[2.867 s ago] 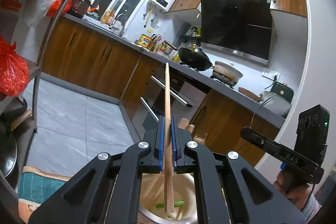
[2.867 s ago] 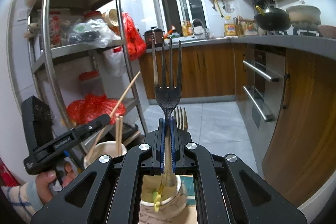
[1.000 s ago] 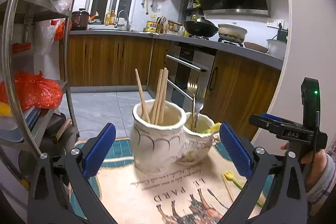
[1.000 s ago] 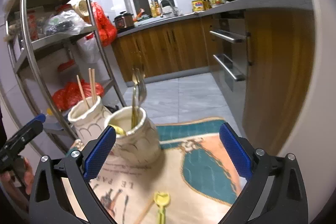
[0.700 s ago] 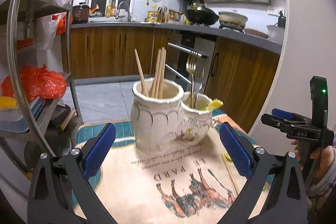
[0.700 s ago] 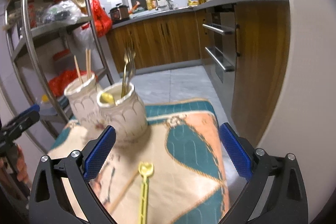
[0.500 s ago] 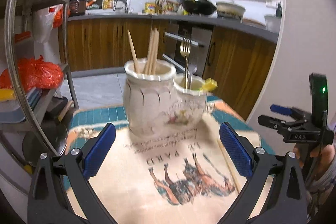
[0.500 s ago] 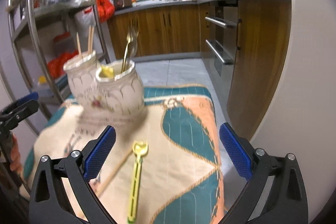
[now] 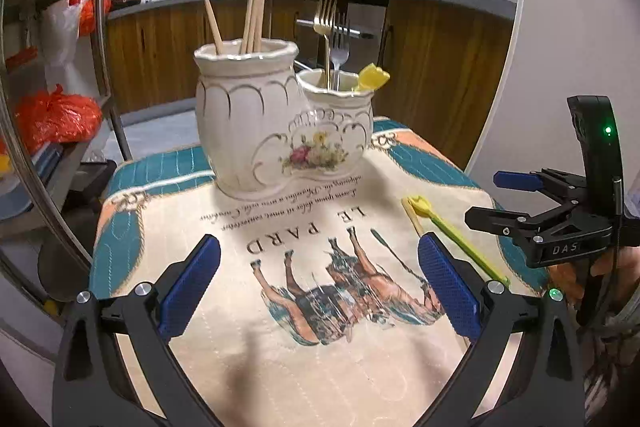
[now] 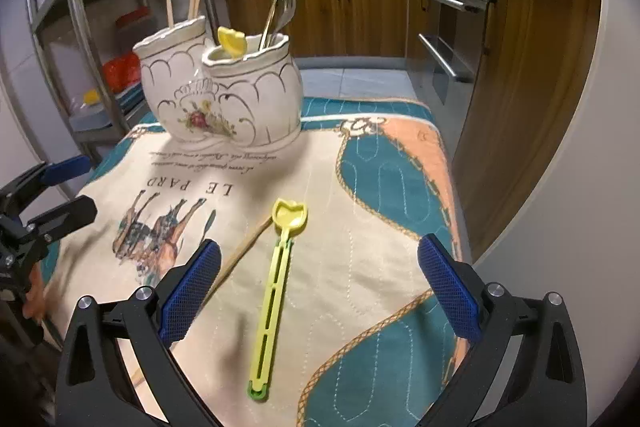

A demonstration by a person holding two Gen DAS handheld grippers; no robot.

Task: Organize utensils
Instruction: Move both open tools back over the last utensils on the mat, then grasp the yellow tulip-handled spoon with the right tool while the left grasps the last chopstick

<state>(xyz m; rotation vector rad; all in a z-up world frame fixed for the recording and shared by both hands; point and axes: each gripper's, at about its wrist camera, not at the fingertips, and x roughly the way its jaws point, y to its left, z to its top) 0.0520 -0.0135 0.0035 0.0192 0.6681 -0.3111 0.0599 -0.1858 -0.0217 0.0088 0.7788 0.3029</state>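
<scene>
A white double ceramic holder [image 9: 276, 131] stands at the far side of a printed cloth [image 9: 320, 307]. Its taller pot holds wooden chopsticks [image 9: 252, 19]; the shorter pot holds two forks [image 9: 332, 39] and a yellow spoon [image 9: 374, 79]. The holder also shows in the right wrist view [image 10: 224, 99]. A yellow-green plastic spoon [image 10: 276, 287] and one loose chopstick [image 10: 240, 255] lie on the cloth. My left gripper [image 9: 316, 287] is open and empty above the cloth. My right gripper [image 10: 316, 287] is open and empty, just over the spoon's handle.
A steel shelf rack [image 9: 52, 107] with red bags stands left of the table. Wooden kitchen cabinets [image 10: 360, 11] and an oven [image 10: 452, 39] are beyond. A white wall [image 10: 560, 227] runs close along the table's right edge.
Both grippers let go of the chopstick and the fork into the holder, opened, and drew back and down. The loose spoon and chopstick now lie between the right gripper's fingers.
</scene>
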